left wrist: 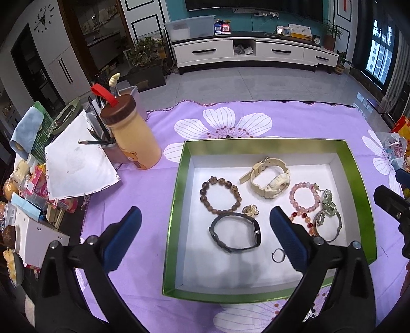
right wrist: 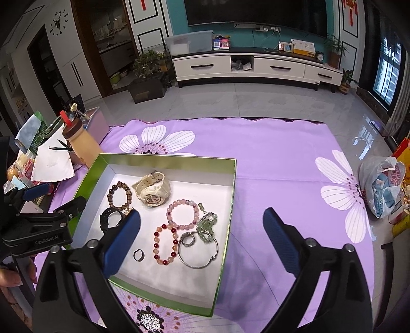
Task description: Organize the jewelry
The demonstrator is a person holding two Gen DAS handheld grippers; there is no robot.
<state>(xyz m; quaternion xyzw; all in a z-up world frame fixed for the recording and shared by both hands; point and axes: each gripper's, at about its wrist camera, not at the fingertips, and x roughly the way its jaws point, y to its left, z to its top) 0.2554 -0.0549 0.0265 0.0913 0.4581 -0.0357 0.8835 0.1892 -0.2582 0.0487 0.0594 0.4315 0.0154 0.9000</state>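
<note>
Left wrist view: left gripper (left wrist: 205, 235) and right gripper (right wrist: 202, 240) both spread wide, holding nothing, above the counter. All jewelry lies inside the green box (left wrist: 176, 205). Likely finished; lift straight away, avoid clipping the box rim.

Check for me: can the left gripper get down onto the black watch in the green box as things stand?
Probably yes. The left gripper is open and empty above the black watch, nothing lies over it, though the brown bead bracelet sits close.

Home living room, wall-mounted television (right wrist: 256, 12), low white TV cabinet (right wrist: 256, 68), potted plants (right wrist: 148, 64), tiled floor (right wrist: 256, 102)
</note>
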